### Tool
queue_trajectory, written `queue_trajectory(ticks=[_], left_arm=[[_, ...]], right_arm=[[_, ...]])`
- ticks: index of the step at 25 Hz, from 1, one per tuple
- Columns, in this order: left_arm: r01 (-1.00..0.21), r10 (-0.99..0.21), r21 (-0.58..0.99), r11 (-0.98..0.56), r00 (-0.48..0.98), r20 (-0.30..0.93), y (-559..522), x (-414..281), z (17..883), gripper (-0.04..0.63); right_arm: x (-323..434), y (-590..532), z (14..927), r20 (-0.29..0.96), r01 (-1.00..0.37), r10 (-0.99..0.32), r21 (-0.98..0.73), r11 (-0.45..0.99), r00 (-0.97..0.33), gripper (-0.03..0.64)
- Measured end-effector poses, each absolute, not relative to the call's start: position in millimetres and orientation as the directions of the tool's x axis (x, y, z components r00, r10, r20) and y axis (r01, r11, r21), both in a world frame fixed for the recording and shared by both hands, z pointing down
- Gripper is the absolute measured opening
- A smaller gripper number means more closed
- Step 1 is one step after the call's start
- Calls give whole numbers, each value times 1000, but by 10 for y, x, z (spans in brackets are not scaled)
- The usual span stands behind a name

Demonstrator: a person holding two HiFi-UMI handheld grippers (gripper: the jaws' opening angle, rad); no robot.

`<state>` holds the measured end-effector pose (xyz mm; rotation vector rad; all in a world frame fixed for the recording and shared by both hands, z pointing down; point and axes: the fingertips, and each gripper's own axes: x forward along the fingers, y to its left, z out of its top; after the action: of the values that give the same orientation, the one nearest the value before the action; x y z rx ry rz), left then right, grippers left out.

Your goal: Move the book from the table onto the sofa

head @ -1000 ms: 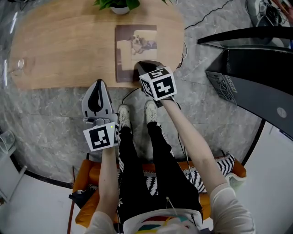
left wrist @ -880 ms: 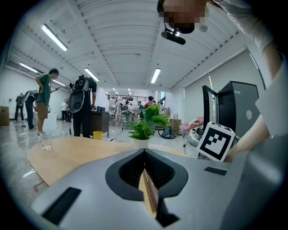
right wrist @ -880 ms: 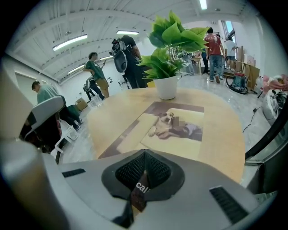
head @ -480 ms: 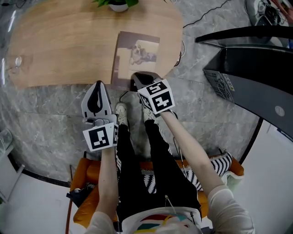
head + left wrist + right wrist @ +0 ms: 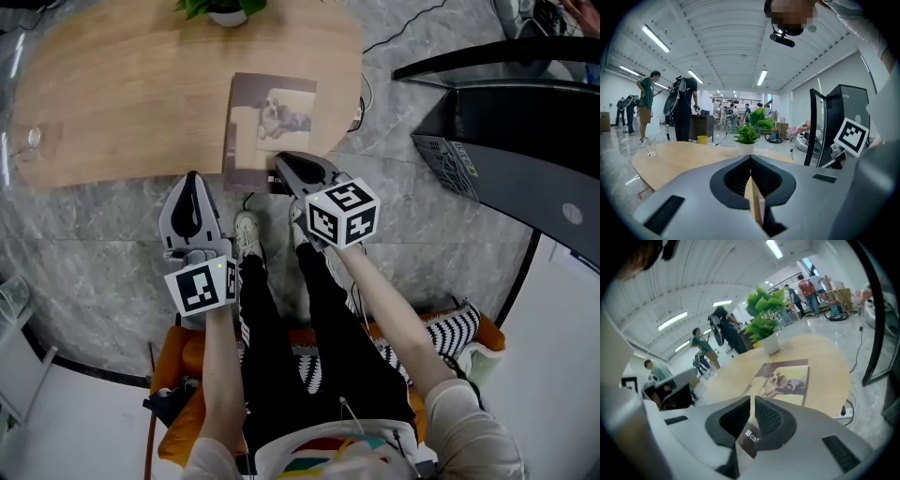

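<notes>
The book [image 5: 272, 117], with a dog photo on its cover, lies on the wooden table [image 5: 122, 103], and its near end juts past the table's edge. My right gripper [image 5: 279, 169] is shut on that near edge. In the right gripper view the book [image 5: 785, 380] runs away from the right gripper [image 5: 753, 401], whose jaws pinch its near corner. My left gripper [image 5: 192, 180] hovers just off the table's front edge, shut and holding nothing. The left gripper [image 5: 751, 159] points level across the table [image 5: 675, 154]. An orange sofa [image 5: 183, 361] is under the seated person.
A potted plant [image 5: 220, 9] stands at the table's far edge and a glass [image 5: 35, 138] at its left end. A large black object [image 5: 506, 122] fills the right side. Cables and a power strip [image 5: 356, 112] lie on the grey floor. A striped cushion [image 5: 450, 337] lies on the sofa.
The right gripper has come back toward the person and to the right, pulling the book with it; the book has slid to the table's near edge and turned slightly. The left gripper has stayed put.
</notes>
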<state>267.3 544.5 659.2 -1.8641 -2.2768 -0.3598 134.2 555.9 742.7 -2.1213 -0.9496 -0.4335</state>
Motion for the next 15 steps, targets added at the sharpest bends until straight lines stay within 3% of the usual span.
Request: queue_trajectory(ticks=[1,4,6,10,15], left_arm=[[980,937,72,186,-199,286,5453,2683,6592,6],[981,936,75,178,-193,293,5475,2700,6628,6],[981,935,75,180,-194,296,5494,2686,6643,6],[976,928,74,205,-218,303,5524,2578,6678,6],[970,915,67,232,-241,322,5555,2482,6753,6]], right_arm=[[1244,5551,7370,538,740,512,-542,-398,669,18],[914,5453,7462,540,732,531,-631,-258,653,266],[721,5348,7667,560,707,514,-694,-138,650,348],[560,5106,8026,545,582,443,-811,62,712,368],[775,5031,8142,429,419,375,-901,112,822,368]])
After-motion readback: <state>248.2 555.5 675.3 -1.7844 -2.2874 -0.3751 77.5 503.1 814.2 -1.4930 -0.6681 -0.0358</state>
